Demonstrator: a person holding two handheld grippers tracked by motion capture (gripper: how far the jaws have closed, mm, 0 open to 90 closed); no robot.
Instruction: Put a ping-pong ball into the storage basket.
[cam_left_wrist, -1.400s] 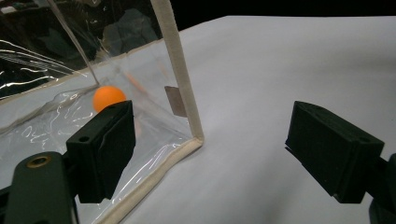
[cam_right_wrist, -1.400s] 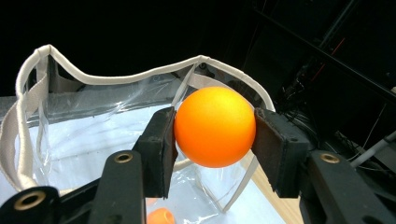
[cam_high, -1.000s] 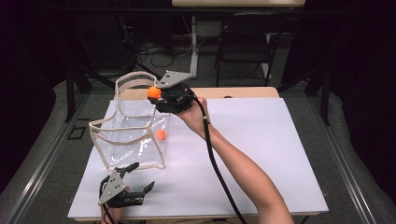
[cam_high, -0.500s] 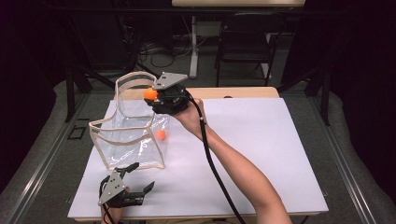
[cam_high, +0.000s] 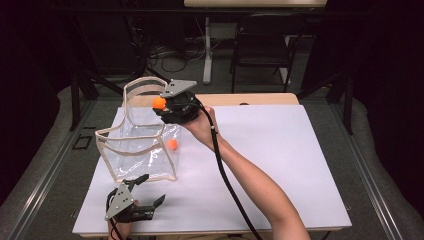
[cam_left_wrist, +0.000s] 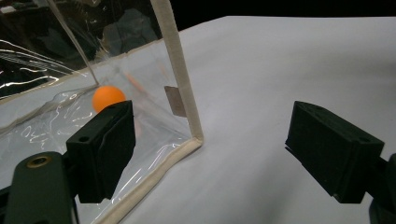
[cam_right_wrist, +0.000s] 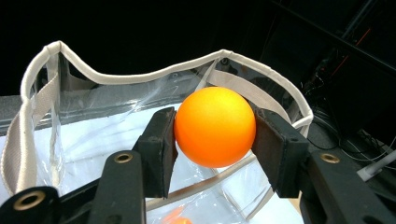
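Since a sec ago my right gripper (cam_high: 161, 106) w/ the orange ball (cam_high: 159, 103) has slid a bit toward the left edge of the tabletop, so it's now further in over the bag's opening; left hand hasn't budged.

Right gripper: jaws clamped on the ball, one pad each side, clear in the right gripper view (cam_right_wrist: 215, 140) where the ball (cam_right_wrist: 215, 126) sits squeezed between them. It's held above the open top of the clear bag (cam_high: 137, 145), whose cream trim (cam_right_wrist: 140, 74) curves round behind the ball. Bag stands upright near the tabletop's far-left corner, its base on the white top (cam_high: 280, 165).

A 2nd orange ball (cam_high: 172, 144) is already inside the bag, down at the bottom by the side facing the middle of the tabletop. Left gripper view shows it too (cam_left_wrist: 108, 97), behind the clear wall, just beside the bag's near corner seam (cam_left_wrist: 180, 74).

Left gripper (cam_high: 145, 192) lies low at the near-left corner of the tabletop, just in front of the bag, jaws spread wide w/ nothing between them. It isn't touching the bag as far as I can tell.
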